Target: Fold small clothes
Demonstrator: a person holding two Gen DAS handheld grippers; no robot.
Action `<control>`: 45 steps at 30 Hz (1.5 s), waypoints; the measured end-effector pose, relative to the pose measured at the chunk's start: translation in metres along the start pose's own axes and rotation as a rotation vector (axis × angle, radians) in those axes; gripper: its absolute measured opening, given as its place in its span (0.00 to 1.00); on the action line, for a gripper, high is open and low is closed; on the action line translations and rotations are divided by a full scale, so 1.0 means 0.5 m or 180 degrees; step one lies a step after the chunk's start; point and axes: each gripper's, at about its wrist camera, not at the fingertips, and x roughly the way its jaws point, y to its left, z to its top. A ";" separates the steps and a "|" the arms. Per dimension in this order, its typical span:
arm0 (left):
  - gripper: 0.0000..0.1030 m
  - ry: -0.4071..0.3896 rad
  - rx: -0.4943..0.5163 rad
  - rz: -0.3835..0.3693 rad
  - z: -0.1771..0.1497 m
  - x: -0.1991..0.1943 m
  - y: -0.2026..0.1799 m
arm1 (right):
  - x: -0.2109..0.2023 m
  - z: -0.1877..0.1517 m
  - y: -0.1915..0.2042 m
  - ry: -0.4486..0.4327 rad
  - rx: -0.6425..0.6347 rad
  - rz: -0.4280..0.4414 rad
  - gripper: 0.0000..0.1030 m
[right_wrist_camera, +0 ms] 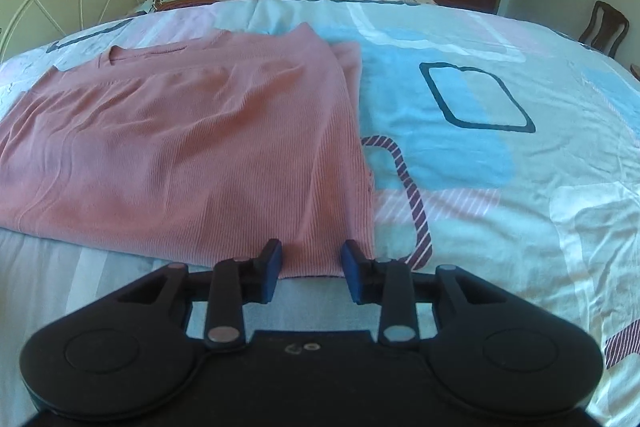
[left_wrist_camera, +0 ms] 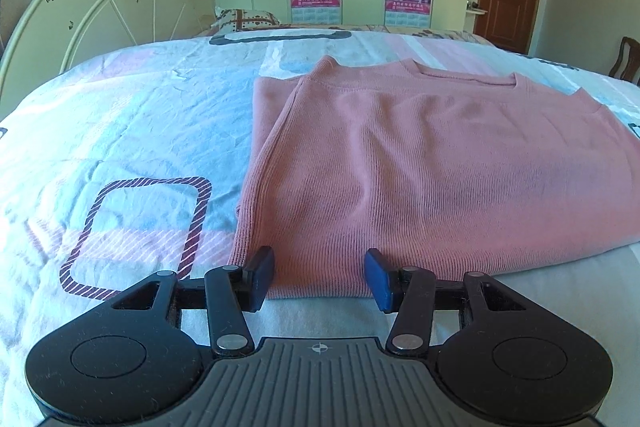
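Left wrist: left claw (left_wrist_camera: 320, 277) spread, straddling the near hem of the pink top (left_wrist_camera: 420, 163) at its left corner, not pinching; poised to grip.
Right wrist: right claw (right_wrist_camera: 311, 269) spread over the hem's right corner; top flat on bed (right_wrist_camera: 500, 187), sleeves tucked.

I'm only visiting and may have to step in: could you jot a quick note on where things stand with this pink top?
Left claw: open, at the near hem of the pink top, toward its left corner; not pinching.
Right claw: open, at the hem's right corner; not pinching.
Top: flat on the bed, neckline at the far end.
Done: both sides look folded inward.
Left: probably grip the hem with both claws and fold it toward the neckline.
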 end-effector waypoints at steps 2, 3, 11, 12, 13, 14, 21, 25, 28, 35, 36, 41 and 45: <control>0.48 0.0000 -0.0001 0.0000 -0.001 0.001 0.000 | 0.000 -0.001 0.000 -0.0003 0.0013 0.0007 0.32; 0.48 0.0000 0.0008 0.0004 -0.001 0.002 -0.001 | 0.000 -0.001 0.001 -0.0005 0.0007 0.0007 0.32; 0.49 0.0041 -0.0005 -0.0021 0.001 0.005 0.003 | 0.002 -0.001 0.001 0.0005 -0.0037 0.0002 0.32; 0.49 0.0050 -0.0014 -0.0034 0.002 0.005 0.005 | 0.002 -0.001 0.002 0.0008 -0.0042 0.0001 0.32; 0.49 0.0057 -0.0018 -0.0051 0.002 0.006 0.007 | 0.002 -0.001 0.002 0.0011 -0.0046 0.0001 0.32; 0.49 0.0058 -0.0026 -0.0069 0.002 0.006 0.010 | 0.002 -0.001 0.001 0.0013 -0.0045 0.0004 0.32; 0.49 0.0140 -0.0337 -0.0268 0.002 -0.002 0.044 | 0.003 0.005 0.006 0.0063 -0.0139 -0.0023 0.35; 0.65 0.0101 -0.0501 -0.0185 -0.009 -0.054 0.056 | -0.059 0.002 0.002 -0.0160 0.0018 0.0134 0.46; 0.65 0.0075 -0.0661 -0.0226 -0.038 -0.085 0.061 | -0.098 -0.023 0.003 -0.0261 0.0030 0.0300 0.45; 0.42 0.0139 -0.1530 -0.0549 -0.104 -0.072 0.072 | -0.127 -0.050 0.038 -0.0310 0.0119 0.0681 0.09; 0.42 0.0127 -0.1650 -0.0566 -0.109 -0.067 0.074 | -0.128 -0.049 0.049 -0.0299 0.0116 0.0716 0.09; 0.42 0.0049 -0.2022 -0.0570 -0.101 -0.032 0.077 | -0.120 -0.031 0.091 -0.0286 0.0013 0.0765 0.12; 0.42 -0.0011 -0.2288 -0.0634 -0.085 0.001 0.086 | -0.105 -0.002 0.110 -0.0304 0.0039 0.0784 0.12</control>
